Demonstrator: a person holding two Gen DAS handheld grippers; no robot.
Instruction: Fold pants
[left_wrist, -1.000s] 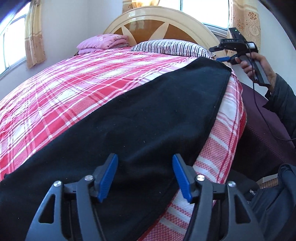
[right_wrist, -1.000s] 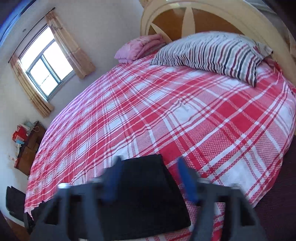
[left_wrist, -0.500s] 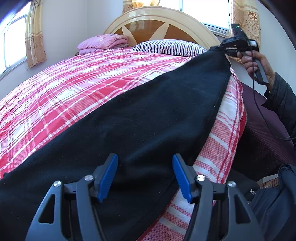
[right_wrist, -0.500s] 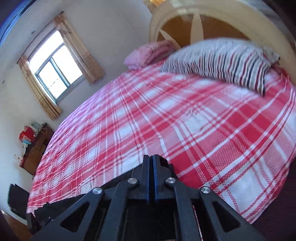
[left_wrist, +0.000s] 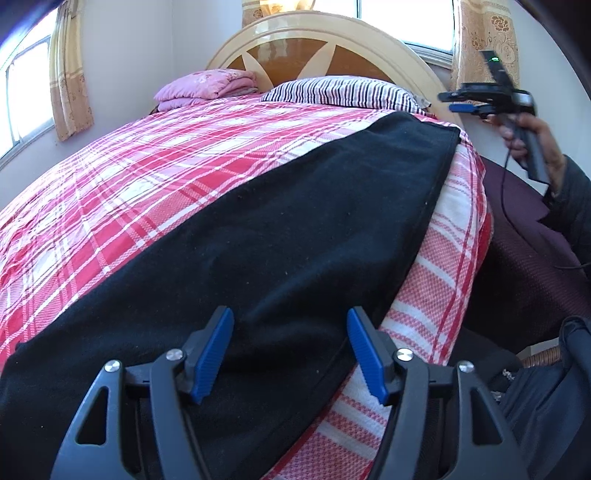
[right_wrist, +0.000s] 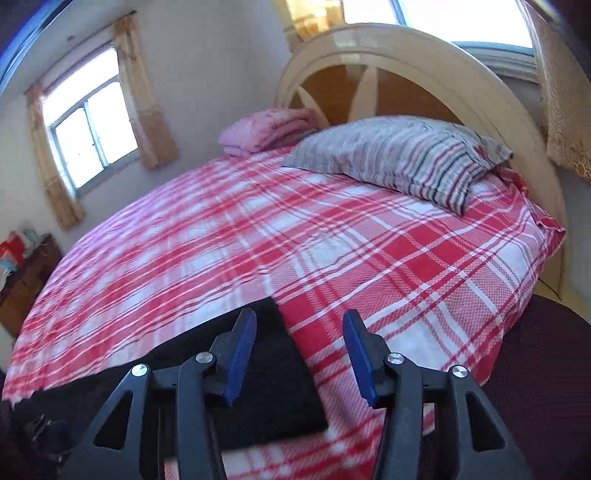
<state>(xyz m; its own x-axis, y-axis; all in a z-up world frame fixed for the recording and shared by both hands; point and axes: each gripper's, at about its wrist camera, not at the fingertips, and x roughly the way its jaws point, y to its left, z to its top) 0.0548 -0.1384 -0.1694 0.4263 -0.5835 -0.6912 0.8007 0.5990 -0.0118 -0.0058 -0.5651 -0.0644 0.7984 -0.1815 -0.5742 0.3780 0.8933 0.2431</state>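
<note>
Clearly our right tool (right_wrist: 299, 354) had just been opening, nothing between its jaws; left tool (left_wrist: 290, 349) gaped over the pants (left_wrist: 295, 229), stretched on the bed (left_wrist: 166, 177) toward one o'clock. We judged gripping the hem corners squarely wisest.

Both wrist views low, facing headboard (left_wrist: 332, 48); share bed (right_wrist: 406, 258).

Home bedroom, by my reading. Bed (right_wrist: 406, 266) carried red plaid sheet, striped pillow (right_wrist: 399, 158), folded pink blanket (right_wrist: 266, 127); arched wooden headboard (right_wrist: 406, 70), curtained windows (right_wrist: 88, 122), cluttered wooden cabinet (right_wrist: 26, 273) at wall.
</note>
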